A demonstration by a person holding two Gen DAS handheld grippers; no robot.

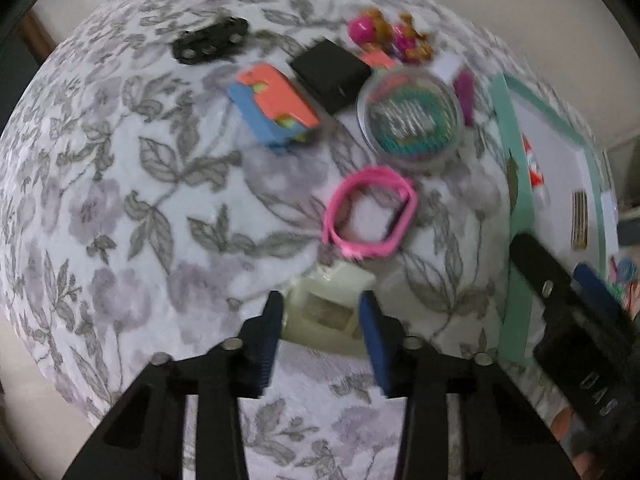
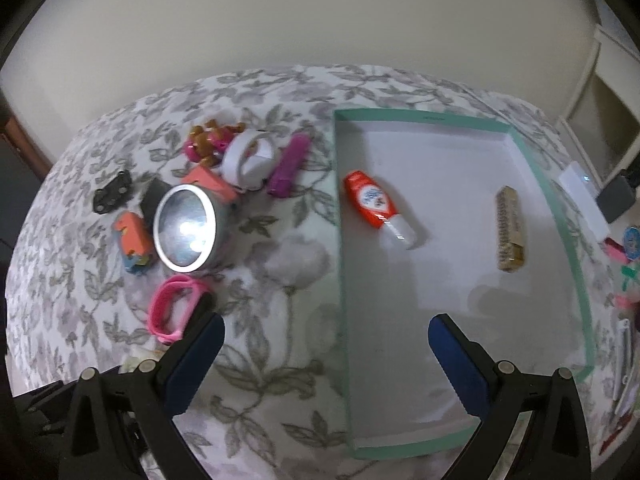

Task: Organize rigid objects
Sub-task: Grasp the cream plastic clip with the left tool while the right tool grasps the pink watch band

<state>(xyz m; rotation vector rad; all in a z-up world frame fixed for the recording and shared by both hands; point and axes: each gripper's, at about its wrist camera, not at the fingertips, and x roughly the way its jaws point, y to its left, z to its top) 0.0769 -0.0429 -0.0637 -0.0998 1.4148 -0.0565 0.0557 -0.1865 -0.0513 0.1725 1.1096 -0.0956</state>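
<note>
Tube (image 2: 378, 206) and bar (image 2: 510, 229) in tray (image 2: 568, 248); tin (image 2: 185, 227) left of tray.

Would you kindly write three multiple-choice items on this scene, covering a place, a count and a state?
1. Where does the red tube lie?
A in the green-rimmed tray
B on the floral cloth
C inside the pink band

2. How many things lie in the tray?
A one
B two
C four

3. What are the left gripper fingers doing?
A standing wide apart, empty
B closed on a cream box
C closed on the round tin

Answers: 1 A, it rests on the tray floor. 2 B, tube and tan bar only. 3 B, both fingers press the box's sides.
</note>
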